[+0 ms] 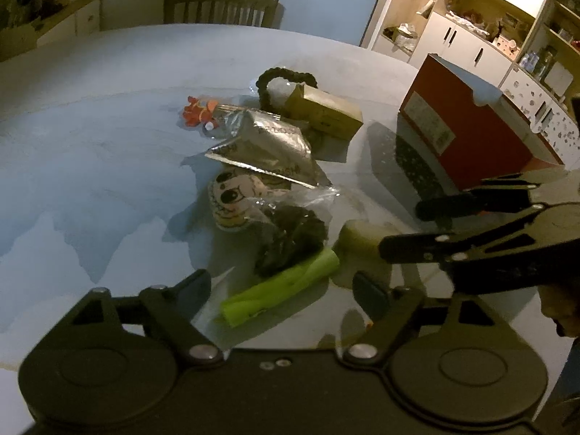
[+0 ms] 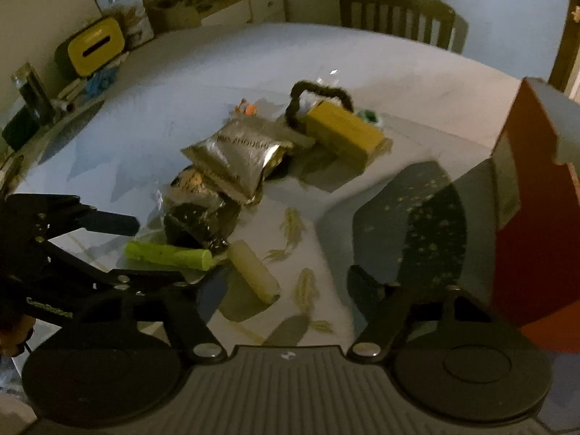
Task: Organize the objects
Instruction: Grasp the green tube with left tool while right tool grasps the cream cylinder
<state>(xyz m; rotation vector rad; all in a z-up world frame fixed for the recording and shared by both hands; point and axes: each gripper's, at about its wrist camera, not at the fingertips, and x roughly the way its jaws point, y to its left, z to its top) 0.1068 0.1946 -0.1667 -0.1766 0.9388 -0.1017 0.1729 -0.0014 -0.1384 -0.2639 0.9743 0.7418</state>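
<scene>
On the table [image 1: 108,116]: one green tube [image 1: 281,286], one pale tube [image 2: 255,272], one silver pouch [image 1: 264,148], one yellow box [image 1: 326,110], one red box [image 1: 467,134] far right. Left gripper [image 1: 282,286] parted around the green tube, not touching. Right gripper [image 2: 275,282] parted around the pale tube, not gripping.

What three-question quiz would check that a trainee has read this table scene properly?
1. True or false: the left gripper is clamped on the green tube.
2. Which thing lies nearest the right gripper? A) pale stick B) yellow box C) silver pouch
3. What stands at the table's right side?

Key: 1 false: its fingers sit either side of the tube, clear of it. 2 A. 3 A red box.
</scene>
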